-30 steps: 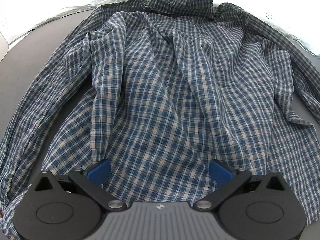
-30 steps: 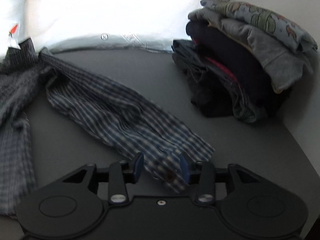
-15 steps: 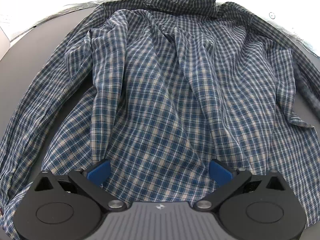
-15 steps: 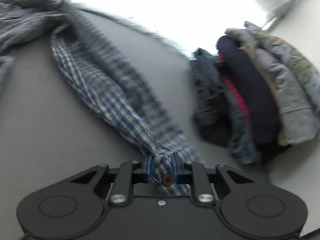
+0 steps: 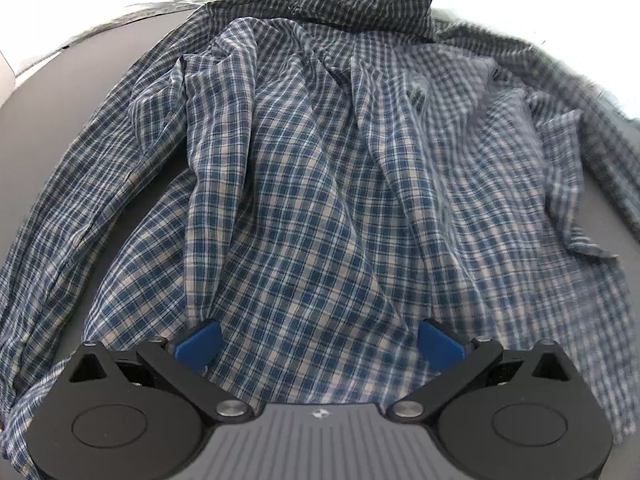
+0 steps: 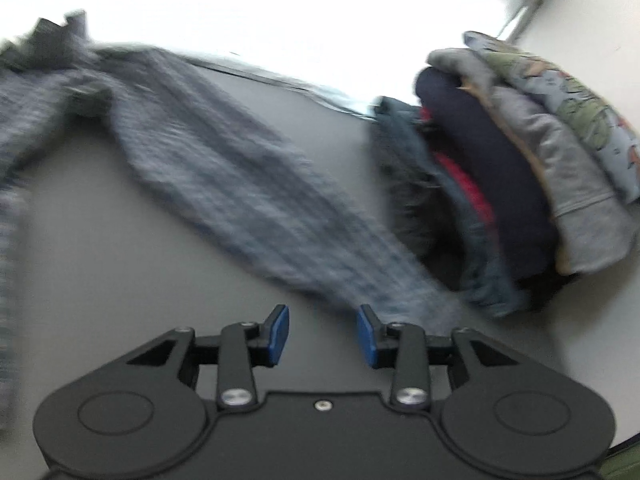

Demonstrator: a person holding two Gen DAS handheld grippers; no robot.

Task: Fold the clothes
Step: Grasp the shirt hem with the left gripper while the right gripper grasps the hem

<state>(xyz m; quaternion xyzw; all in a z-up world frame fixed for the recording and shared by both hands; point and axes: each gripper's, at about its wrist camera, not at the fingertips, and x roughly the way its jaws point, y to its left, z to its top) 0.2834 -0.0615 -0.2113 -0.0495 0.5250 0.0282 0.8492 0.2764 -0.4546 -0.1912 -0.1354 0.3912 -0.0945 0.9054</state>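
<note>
A blue and white plaid shirt (image 5: 312, 184) lies spread on the grey table, collar at the far end. My left gripper (image 5: 320, 344) is wide open over the shirt's hem, its blue pads on either side of the cloth. In the right wrist view the shirt's right sleeve (image 6: 248, 184) lies stretched out across the table, blurred. My right gripper (image 6: 323, 335) is open and empty. The sleeve's cuff end lies just beyond its right pad.
A stack of folded clothes (image 6: 520, 168) stands at the right of the grey table (image 6: 100, 248), close to the sleeve's cuff. The shirt's left sleeve (image 5: 68, 208) runs along the left side. A bright window lies beyond the table's far edge.
My right gripper shut on the sleeve cuff, pulled the sleeve out toward the clothes stack, then opened and let it go. The left gripper stayed open over the hem.
</note>
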